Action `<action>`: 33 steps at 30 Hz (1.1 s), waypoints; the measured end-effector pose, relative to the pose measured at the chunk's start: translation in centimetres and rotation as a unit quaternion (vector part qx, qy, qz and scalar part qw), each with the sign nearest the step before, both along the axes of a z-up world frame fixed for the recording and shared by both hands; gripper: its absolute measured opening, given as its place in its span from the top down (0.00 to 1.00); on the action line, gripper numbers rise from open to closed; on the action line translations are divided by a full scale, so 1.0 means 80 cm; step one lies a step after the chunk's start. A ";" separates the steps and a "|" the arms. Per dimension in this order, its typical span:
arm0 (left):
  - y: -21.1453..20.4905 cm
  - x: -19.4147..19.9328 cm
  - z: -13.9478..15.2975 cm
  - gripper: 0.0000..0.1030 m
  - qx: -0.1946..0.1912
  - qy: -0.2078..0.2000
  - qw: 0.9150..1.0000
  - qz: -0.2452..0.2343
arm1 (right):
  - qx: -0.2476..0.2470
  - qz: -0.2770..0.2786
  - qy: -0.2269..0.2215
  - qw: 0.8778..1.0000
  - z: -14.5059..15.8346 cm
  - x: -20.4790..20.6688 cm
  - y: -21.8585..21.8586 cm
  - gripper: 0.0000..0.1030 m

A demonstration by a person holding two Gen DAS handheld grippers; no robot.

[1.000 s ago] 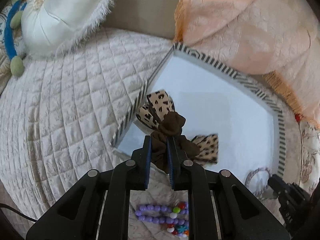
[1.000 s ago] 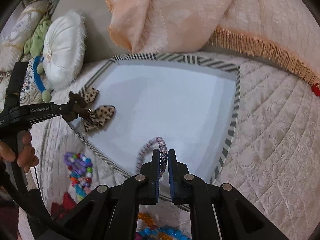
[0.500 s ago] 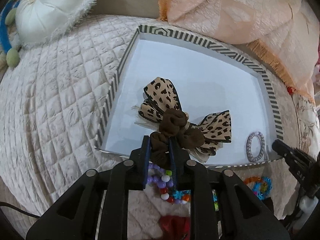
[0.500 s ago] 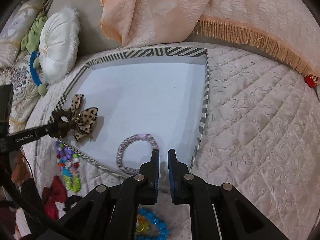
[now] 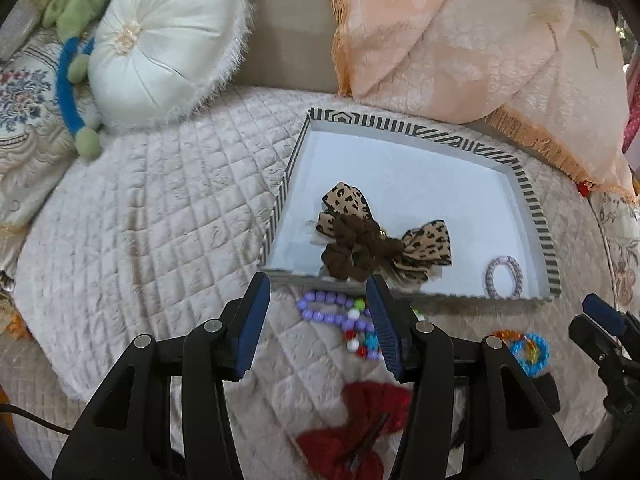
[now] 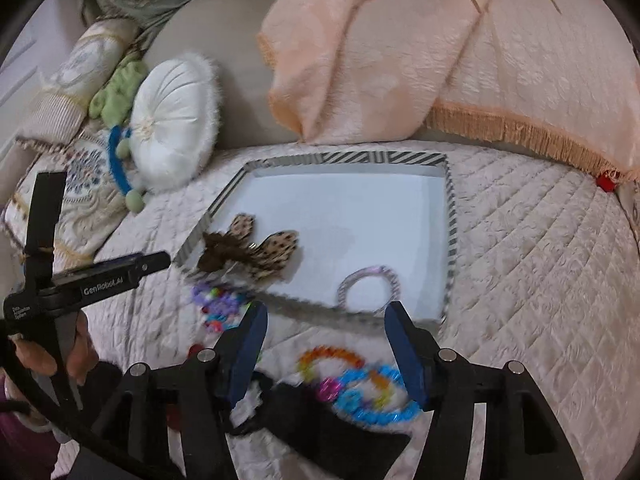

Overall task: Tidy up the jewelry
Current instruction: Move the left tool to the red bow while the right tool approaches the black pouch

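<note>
1. My left gripper (image 5: pixel 318 316) has its blue-padded jaws apart and opening, with nothing between them; it hangs over the quilted cream bedspread (image 5: pixel 152 232), just short of the near rim of the tray.
2. My right gripper (image 6: pixel 326 344) is also spread and opening, empty, above the bedspread on the near side of the tray; its fingertips (image 5: pixel 600 312) show at the right edge of the left view.
3. Just beyond the left jaws, the leopard-print hair bow with a dark brown scrunchie (image 5: pixel 368 240) lies inside the shallow white tray with a black-and-white striped rim (image 5: pixel 536 216), at its near left part, free of any pad.
4. In the tray's near right corner lies a pale pink-and-grey braided hair tie (image 5: pixel 505 276), flat on the white floor, well apart from the bow.
5. Outside the tray, on the bedspread close to its near rim, sits a purple bead bracelet with mixed coloured beads (image 5: pixel 340 320), partly behind my left gripper's right finger.
6. Further right are orange and blue bead rings (image 6: pixel 360 384), blurred, under my right gripper.
7. Nearest to me a red fabric bow (image 5: pixel 360 432) lies blurred between the left gripper's arms.
8. At the far left rests a round white satin cushion with a fringed edge (image 5: pixel 160 44); at the far right a peach fringed throw (image 5: pixel 480 40) drapes down to the tray's far side.
9. A person's hand (image 6: pixel 48 354) grips the left tool's handle at the left of the right view.
</note>
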State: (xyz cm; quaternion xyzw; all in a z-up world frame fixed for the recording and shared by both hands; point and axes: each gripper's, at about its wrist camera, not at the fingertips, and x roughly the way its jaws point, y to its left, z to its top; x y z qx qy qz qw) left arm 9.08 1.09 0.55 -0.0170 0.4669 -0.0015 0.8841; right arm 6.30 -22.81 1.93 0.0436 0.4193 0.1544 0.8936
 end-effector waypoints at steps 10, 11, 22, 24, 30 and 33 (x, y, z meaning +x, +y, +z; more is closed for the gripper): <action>-0.003 -0.070 0.012 0.52 -0.010 -0.023 1.000 -0.005 | 0.000 -0.017 -0.006 1.000 0.010 -0.050 0.007 0.43; -0.004 -0.076 0.013 0.52 -0.010 -0.024 1.000 -0.006 | -0.005 -0.020 -0.007 1.000 0.010 -0.054 0.007 0.43; -0.009 -0.112 0.009 0.52 -0.009 -0.022 1.000 -0.013 | -0.011 -0.026 -0.011 1.000 0.013 -0.087 0.002 0.43; -0.009 -0.117 0.008 0.52 -0.008 -0.023 1.000 -0.013 | -0.006 -0.026 -0.009 1.000 0.014 -0.089 0.000 0.43; -0.009 -0.128 0.012 0.52 -0.011 -0.025 1.000 -0.013 | -0.009 -0.027 -0.006 1.000 0.015 -0.098 0.002 0.43; -0.011 -0.131 0.012 0.52 -0.010 -0.025 1.000 -0.014 | -0.011 -0.028 -0.006 1.000 0.015 -0.102 0.006 0.43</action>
